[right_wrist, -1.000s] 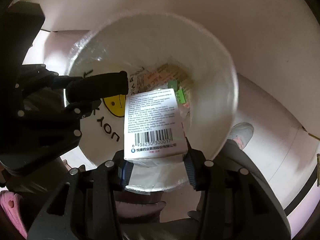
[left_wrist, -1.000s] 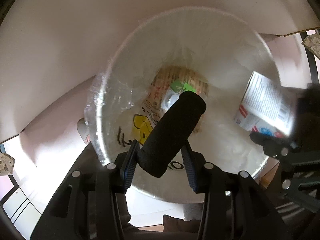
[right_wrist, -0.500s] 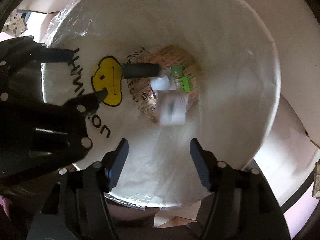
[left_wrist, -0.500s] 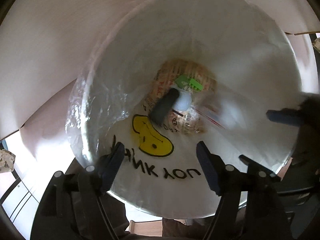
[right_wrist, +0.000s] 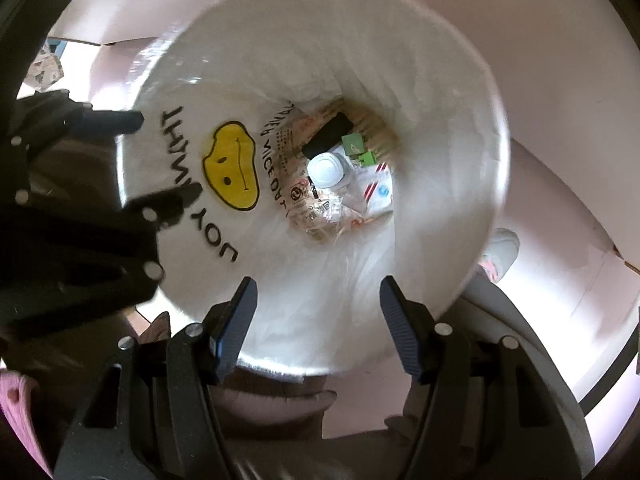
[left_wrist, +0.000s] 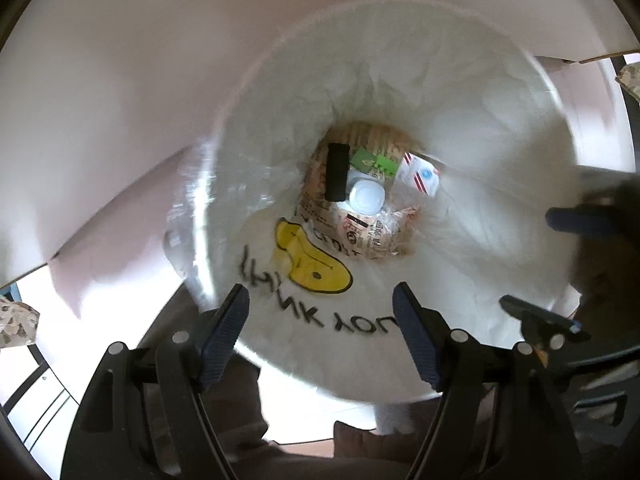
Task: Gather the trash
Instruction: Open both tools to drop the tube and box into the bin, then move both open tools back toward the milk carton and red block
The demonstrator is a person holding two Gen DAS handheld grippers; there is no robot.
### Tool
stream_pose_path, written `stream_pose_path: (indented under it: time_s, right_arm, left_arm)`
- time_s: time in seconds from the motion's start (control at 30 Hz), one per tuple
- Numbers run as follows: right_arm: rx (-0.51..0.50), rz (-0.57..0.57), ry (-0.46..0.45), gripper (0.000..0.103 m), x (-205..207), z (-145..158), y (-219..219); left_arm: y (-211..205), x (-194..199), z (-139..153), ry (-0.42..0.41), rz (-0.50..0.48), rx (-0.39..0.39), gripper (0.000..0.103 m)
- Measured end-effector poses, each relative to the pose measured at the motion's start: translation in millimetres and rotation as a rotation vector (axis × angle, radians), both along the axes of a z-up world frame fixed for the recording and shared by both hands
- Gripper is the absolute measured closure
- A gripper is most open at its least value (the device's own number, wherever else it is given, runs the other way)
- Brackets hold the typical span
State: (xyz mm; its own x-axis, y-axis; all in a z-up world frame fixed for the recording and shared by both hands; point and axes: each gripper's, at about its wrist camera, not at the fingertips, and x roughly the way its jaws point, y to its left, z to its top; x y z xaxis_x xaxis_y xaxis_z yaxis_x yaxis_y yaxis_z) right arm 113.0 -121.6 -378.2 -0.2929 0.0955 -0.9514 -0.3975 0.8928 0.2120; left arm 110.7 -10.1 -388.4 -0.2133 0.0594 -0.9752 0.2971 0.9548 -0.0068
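Observation:
Both wrist views look down into a white bin lined with a plastic bag [left_wrist: 460,160] [right_wrist: 440,120] that bears a yellow smiley face [left_wrist: 312,264] [right_wrist: 232,172]. At the bottom lie a black foam cylinder [left_wrist: 336,172] [right_wrist: 328,134], a white medicine box [left_wrist: 418,174] [right_wrist: 376,188], a white lid [left_wrist: 366,196] [right_wrist: 326,170], green pieces and printed wrappers. My left gripper [left_wrist: 320,336] is open and empty above the bin's near rim. My right gripper [right_wrist: 316,328] is open and empty above the rim too. The right gripper also shows at the left wrist view's right edge [left_wrist: 560,272].
White walls or boards [left_wrist: 120,100] surround the bin. A shoe [right_wrist: 500,252] and bright floor show beyond the bin's right side in the right wrist view. The left gripper's black body [right_wrist: 60,240] fills the left of that view.
Both grippers opened. The black foam cylinder dropped from the left and the white box from the right; both now lie at the bin's bottom.

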Motion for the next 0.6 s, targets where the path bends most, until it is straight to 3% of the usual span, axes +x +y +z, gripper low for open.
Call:
stream_pose_path:
  time_s: [0.6]
  right_arm:
    - [0.001, 0.034, -0.323, 0.039, -38.6, 134.6, -28.1]
  left_arm:
    - [-17.6, -18.1, 169.6, -0.332, -0.08, -0.083, 0.027]
